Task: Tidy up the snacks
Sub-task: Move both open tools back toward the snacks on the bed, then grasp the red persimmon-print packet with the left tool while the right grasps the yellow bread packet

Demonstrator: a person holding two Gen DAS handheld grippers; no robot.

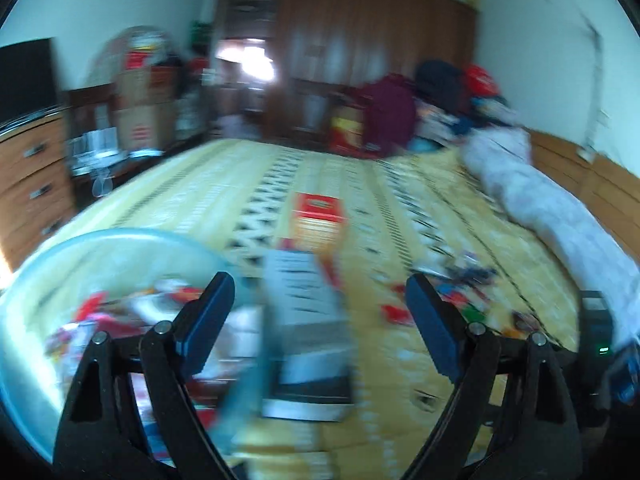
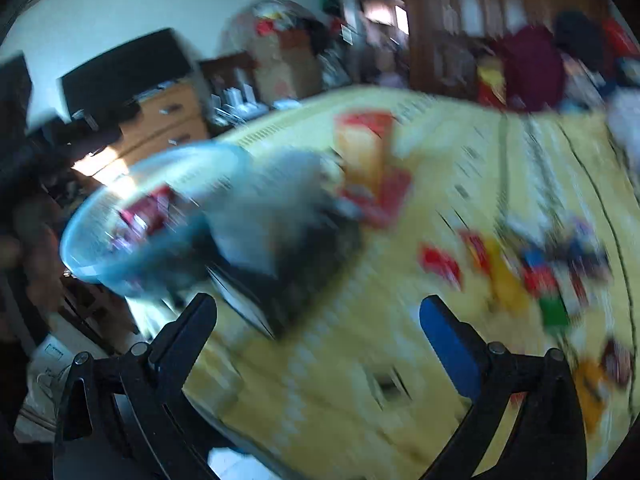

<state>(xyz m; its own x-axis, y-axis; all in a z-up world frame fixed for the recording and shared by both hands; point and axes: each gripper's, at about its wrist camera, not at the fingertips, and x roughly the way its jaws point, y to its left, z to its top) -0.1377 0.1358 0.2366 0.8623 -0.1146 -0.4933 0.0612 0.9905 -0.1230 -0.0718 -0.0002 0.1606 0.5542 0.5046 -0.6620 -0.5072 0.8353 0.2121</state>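
Left wrist view is smeared with blur, so no brand name, label or other writing can be read anywhere. It shows the left tool (image 1: pixel 320 308) with its two blue-padded jaws spread wide and nothing pressed between them. Beyond the jaws lies a bed under a yellow patterned mat (image 1: pixel 400 200). A translucent blue basket (image 1: pixel 80 252) sits at the lower left, holding a jumble of red and white snack packets (image 1: pixel 104 320) too blurred to name. Just beside the basket's rim, between the jaws as seen from this camera, lies a grey-and-white box (image 1: pixel 304 300) with dark lines of print, and behind it a red-and-orange box (image 1: pixel 320 216). More small snacks (image 1: pixel 460 296) in red, blue and green are scattered on the mat to the right, near a rolled pale blanket (image 1: pixel 560 216) along the bed's edge. A dark wooden wardrobe (image 1: pixel 380 40) and a chest of drawers (image 1: pixel 32 176) stand at the back and left. Right wrist view shows the right tool (image 2: pixel 320 320) likewise gaping, empty between its jaws, above the same mat; the basket lies left of centre, the grey box touching or just beside it, and the loose packets lie well apart to the right.
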